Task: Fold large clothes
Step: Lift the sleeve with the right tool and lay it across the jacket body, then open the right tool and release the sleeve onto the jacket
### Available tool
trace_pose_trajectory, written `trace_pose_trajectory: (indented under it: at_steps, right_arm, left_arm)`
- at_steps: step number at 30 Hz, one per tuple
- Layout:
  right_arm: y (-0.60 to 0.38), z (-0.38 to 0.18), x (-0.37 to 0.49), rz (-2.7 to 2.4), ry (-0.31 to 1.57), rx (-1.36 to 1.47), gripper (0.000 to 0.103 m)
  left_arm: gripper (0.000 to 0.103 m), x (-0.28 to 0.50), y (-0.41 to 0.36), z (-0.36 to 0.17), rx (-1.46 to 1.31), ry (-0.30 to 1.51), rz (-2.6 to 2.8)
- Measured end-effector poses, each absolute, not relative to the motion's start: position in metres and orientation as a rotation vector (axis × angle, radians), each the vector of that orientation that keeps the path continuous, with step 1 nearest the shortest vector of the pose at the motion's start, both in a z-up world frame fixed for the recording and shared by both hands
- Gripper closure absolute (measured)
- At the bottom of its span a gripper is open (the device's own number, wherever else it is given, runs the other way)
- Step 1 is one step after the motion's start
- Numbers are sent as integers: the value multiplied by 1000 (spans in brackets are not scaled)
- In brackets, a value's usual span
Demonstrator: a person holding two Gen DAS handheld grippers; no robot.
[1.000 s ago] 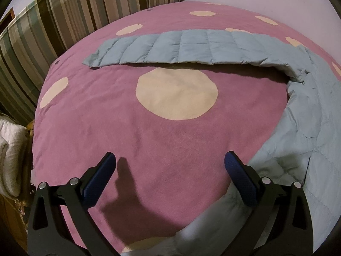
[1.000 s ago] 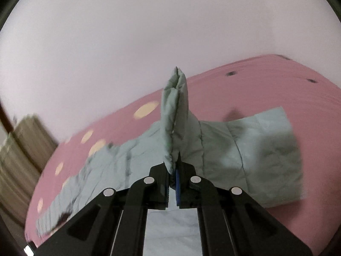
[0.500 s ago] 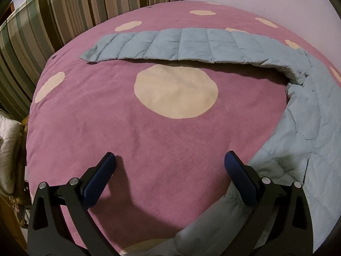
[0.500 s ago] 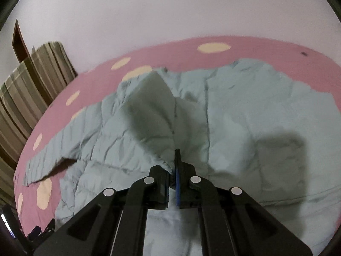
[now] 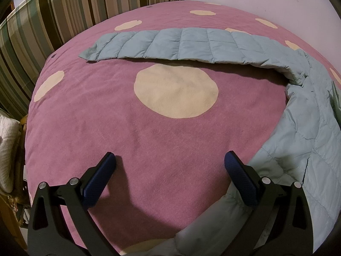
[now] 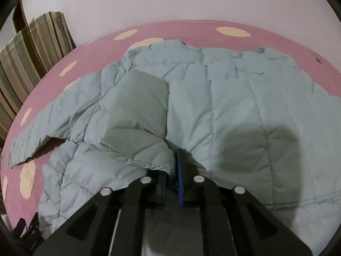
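Now the right gripper, jaws just parting around the folded-over sleeve of the quilted jacket, lets go; next, the spread, empty left gripper likely takes the far sleeve lying toward the bed's far edge.

1 quilted jacket, 1 dotted blanket, 2 grippers w/ 2 fingers ea.
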State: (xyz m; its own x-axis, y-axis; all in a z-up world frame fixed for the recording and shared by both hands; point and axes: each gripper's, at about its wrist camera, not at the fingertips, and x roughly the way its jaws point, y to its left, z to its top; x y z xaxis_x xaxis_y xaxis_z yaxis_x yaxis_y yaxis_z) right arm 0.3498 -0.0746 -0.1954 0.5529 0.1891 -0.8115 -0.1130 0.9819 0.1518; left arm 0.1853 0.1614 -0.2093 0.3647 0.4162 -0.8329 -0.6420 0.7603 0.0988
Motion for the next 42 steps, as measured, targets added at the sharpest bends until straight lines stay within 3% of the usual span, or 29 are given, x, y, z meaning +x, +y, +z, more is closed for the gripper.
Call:
trace_pose_trajectory:
  at_steps: [1, 3, 5, 14, 16, 26, 32, 42]
  right_arm:
    - [-72, -194, 349, 188, 963, 79, 82]
    - [-66, -192, 348, 208, 957, 74, 54]
    - [-59, -190, 345, 238, 939, 70, 43]
    - [-74, -132, 303, 303, 814, 101, 44]
    - [-106, -123, 295, 243, 791, 130, 53]
    - [-275, -186, 315, -306, 922, 159, 56]
    - [-275, -216, 331, -313, 970, 134, 56]
    - [-243, -175, 324, -237, 855, 126, 56]
  left_arm:
    - [2, 185, 162, -209, -261, 984, 690]
    - [2, 185, 161, -209, -260, 984, 691]
    - [2, 185, 161, -209, -262, 984, 690]
    - [2, 185, 161, -210, -264, 983, 689]
    - [2, 185, 161, -210, -267, 984, 688]
    - [2, 186, 161, -211, -266, 984, 689]
    - [2, 186, 160, -211, -260, 987, 693]
    - [2, 186, 160, -210, -262, 986, 691]
